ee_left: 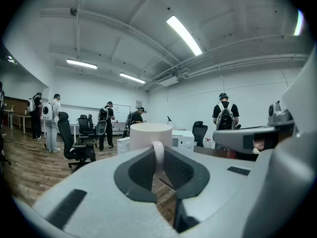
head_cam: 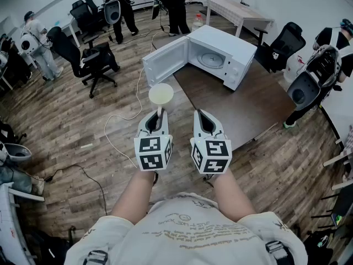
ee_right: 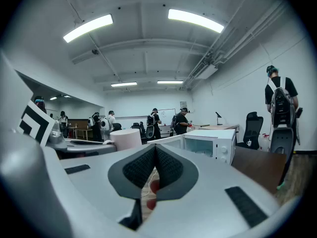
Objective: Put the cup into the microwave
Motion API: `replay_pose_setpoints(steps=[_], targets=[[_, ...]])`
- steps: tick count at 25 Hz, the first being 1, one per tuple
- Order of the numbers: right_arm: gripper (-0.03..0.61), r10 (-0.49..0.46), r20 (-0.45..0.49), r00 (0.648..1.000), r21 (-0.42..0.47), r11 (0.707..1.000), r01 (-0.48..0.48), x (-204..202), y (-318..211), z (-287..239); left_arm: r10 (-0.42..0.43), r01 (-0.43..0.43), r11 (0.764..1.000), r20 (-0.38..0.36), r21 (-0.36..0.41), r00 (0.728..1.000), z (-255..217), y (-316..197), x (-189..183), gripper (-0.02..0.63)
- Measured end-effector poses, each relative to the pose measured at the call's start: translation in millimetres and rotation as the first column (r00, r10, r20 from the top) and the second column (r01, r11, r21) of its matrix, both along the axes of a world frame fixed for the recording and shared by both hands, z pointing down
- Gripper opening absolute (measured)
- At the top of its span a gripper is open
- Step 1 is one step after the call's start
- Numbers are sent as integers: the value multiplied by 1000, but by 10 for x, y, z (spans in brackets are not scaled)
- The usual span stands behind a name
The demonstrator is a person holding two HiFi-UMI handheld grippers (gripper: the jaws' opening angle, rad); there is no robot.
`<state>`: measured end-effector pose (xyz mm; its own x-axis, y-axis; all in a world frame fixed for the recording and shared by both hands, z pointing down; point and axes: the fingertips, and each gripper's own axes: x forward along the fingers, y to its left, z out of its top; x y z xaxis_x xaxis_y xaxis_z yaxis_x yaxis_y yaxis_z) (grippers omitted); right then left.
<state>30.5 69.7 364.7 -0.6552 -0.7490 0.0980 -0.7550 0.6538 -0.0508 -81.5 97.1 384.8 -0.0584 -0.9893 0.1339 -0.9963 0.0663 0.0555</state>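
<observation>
A white cup [head_cam: 160,94] hangs in the air over the wooden floor, left of the table's near corner. My left gripper [head_cam: 160,114] is shut on its handle; in the left gripper view the handle [ee_left: 158,155] sits pinched between the dark pads, with the cup body [ee_left: 150,135] just beyond. The white microwave [head_cam: 220,51] stands on the dark brown table [head_cam: 248,109], its door [head_cam: 165,59] swung open to the left and its glass turntable visible inside. My right gripper [head_cam: 201,115] is level beside the left one, shut with nothing in it [ee_right: 155,155]. The right gripper view shows the cup [ee_right: 125,138] at left and the microwave [ee_right: 210,145] ahead.
Black office chairs [head_cam: 91,59] stand on the floor at left, another [head_cam: 284,46] behind the table. A white cable [head_cam: 118,117] trails across the floor below the cup. Several people with backpacks stand at the back and at the right [head_cam: 322,65].
</observation>
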Motion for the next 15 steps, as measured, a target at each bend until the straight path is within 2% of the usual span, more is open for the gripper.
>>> replay_pose_setpoints(steps=[7, 15], targets=[[9, -8, 34, 999, -12, 1000, 8, -76, 180, -22, 8, -8, 1000, -12, 11, 1000, -65, 175, -44, 48], [9, 14, 14, 1000, 6, 1000, -15, -292, 435, 23, 24, -24, 1000, -16, 15, 1000, -10, 454, -232, 48]])
